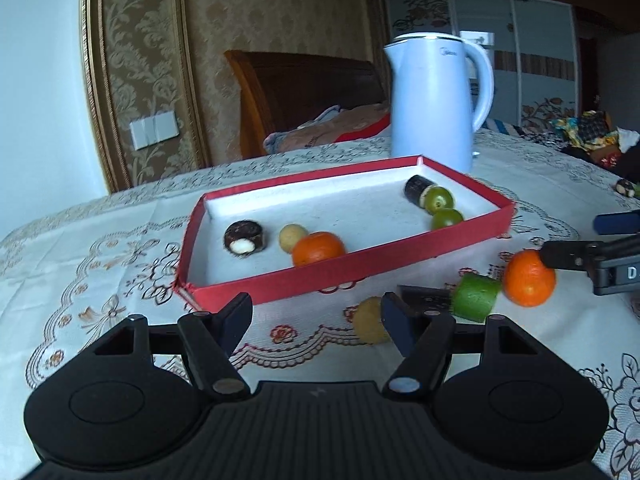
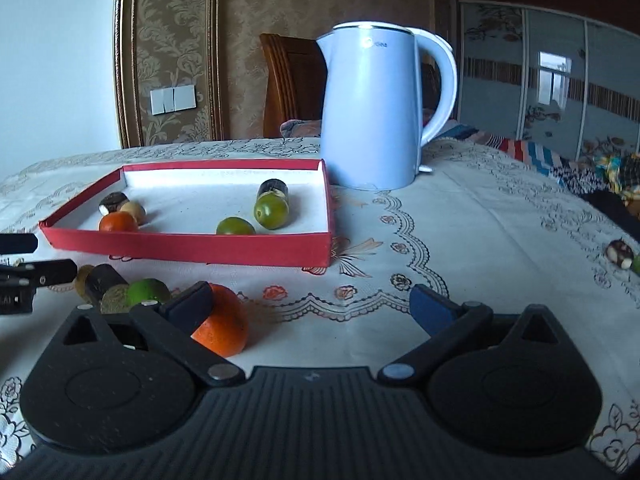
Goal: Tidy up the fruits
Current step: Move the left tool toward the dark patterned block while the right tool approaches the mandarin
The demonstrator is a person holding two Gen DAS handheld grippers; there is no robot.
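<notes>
Two grippers were over the patterned tablecloth (image 2: 460,216), both with jaws spread and nothing between them. The relation that mattered most sat at the lower left of the right wrist view: the loose orange (image 2: 224,330) lay on the cloth just inside the left finger of the right gripper (image 2: 310,304), touching or nearly touching that finger, so this gripper looked much the nearer one for a pick. The orange being round, it offered no long axis to align with.

In the left wrist view the left gripper (image 1: 316,318) pointed toward the near wall of the red box (image 1: 340,270), in the middle of the frame. A yellowish round fruit (image 1: 368,320) lay just beyond its right fingertip, outside the gap.

Counted in the box: one orange, two green fruits (image 1: 439,199), one pale yellow fruit and two dark cylindrical pieces. Loose on the cloth below the box: one orange, one green piece (image 1: 476,298), one dark piece (image 1: 430,300) and the yellowish fruit. At least one more dark piece (image 2: 619,253) rested at the far right edge of the right wrist view. A white kettle (image 2: 372,112) stood behind the box.
</notes>
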